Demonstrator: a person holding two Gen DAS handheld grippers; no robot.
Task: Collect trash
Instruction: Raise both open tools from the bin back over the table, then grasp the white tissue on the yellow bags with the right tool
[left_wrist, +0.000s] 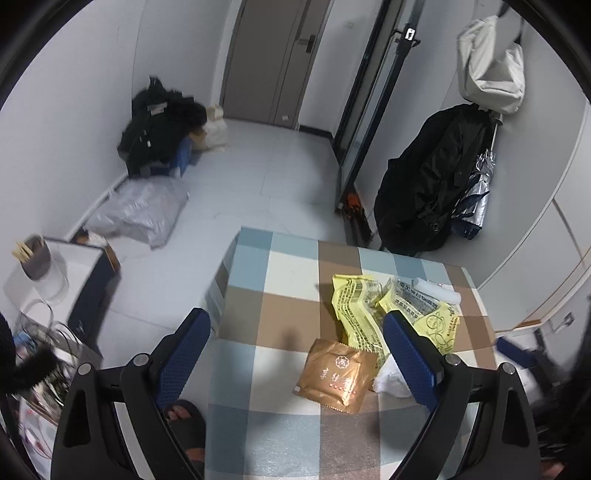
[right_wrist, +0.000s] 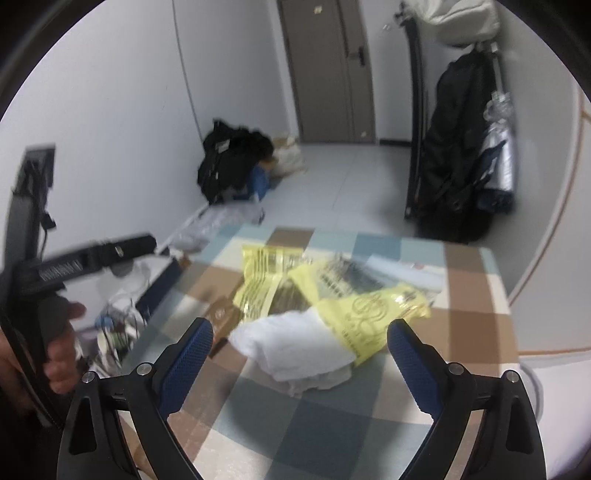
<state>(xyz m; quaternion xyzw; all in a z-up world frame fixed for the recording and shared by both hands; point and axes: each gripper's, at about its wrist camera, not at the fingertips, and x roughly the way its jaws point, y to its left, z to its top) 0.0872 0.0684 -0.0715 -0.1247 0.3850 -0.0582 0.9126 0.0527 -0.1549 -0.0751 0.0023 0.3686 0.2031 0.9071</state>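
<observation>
Both grippers wide, empty, above checked table (left_wrist: 258, 295).
Left gripper (left_wrist: 297, 350) and right gripper (right_wrist: 300, 360) spread near yellow wrappers (left_wrist: 360, 306), brown packet (left_wrist: 334, 374), white tissue (right_wrist: 295, 343) at table's right.

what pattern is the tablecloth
Checked tablecloth: blue, brown and white squares, sharpest in the left wrist view.

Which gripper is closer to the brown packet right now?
Left. The left gripper hangs open just above the brown packet, which lies between its fingers. The right gripper is open over the white tissue, with the packet off to its left.
</observation>
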